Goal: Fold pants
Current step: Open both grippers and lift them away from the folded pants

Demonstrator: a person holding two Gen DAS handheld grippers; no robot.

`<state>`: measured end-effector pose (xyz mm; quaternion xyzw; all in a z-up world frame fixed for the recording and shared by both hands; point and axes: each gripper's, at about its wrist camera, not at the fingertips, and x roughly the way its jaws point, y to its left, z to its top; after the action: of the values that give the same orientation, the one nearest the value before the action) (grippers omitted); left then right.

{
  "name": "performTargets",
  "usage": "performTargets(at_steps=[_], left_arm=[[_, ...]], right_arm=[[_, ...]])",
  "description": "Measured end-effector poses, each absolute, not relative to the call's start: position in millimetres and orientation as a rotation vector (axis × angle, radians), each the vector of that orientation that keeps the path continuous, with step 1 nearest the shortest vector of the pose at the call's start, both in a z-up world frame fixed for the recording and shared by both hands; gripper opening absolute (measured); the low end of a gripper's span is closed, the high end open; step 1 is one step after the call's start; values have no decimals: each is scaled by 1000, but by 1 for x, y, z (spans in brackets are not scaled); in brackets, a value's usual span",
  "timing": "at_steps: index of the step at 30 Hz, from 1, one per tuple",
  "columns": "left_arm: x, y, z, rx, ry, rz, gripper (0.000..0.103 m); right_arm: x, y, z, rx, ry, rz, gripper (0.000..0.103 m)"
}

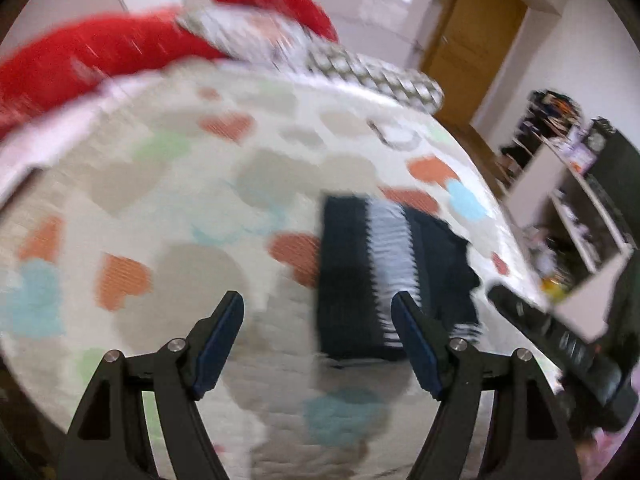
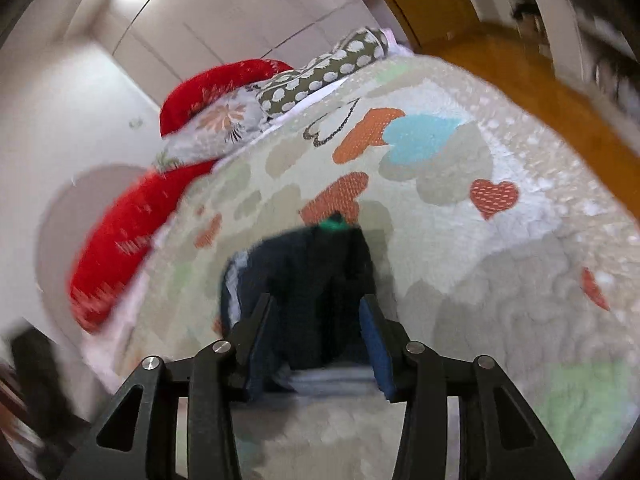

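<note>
The pants (image 1: 384, 276) lie folded into a dark blue block on a bed, on top of a pale quilt (image 1: 168, 184) with orange, blue, green and grey hearts on it. A white striped band runs down the middle of the block in the left wrist view. In that view the left gripper (image 1: 318, 312) hangs over the quilt with its 2 fingers (image 1: 218, 344) spread wide and nothing between them. The pants sit just past its right finger, a little to the right of the gap. The picture is blurry, so the small folds are hard to see. A black bar-shaped thing (image 1: 560, 344) pokes in at the right edge near the pants, and it is too blurry to tell what it is. In the right wrist view the right gripper (image 2: 316, 312) points down at the pants (image 2: 304, 280), and the dark cloth fills the gap between its 2 fingers (image 2: 376, 340). The fingers are partly apart, and I cannot tell if their blue pads press on the cloth or just sit beside it. A small green spot (image 2: 335, 224) shows at the far end of the pants. At the head of the bed lie red pillows (image 2: 132, 236), a flowered pillow (image 2: 218, 128) and a grey one with white dots (image 2: 320, 74). A brown wooden door (image 1: 476, 40) stands past the bed.
</note>
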<state>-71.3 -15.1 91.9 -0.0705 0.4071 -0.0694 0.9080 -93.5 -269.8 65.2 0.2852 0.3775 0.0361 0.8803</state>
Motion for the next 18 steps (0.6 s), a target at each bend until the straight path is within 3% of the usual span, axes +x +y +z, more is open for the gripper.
performTargets(at_steps=[7,11,18], left_arm=[[-113,-2,133,-70,571,54,103],[-122,-11,148,-18,485,77,103],[-111,-25,128,19,664,-44,103]], right_arm=[[-137,-249,79,425,744,-22,56],[-149,-239,85,381,726,-24,63],[-152,-225,77,340,770,-34,66]])
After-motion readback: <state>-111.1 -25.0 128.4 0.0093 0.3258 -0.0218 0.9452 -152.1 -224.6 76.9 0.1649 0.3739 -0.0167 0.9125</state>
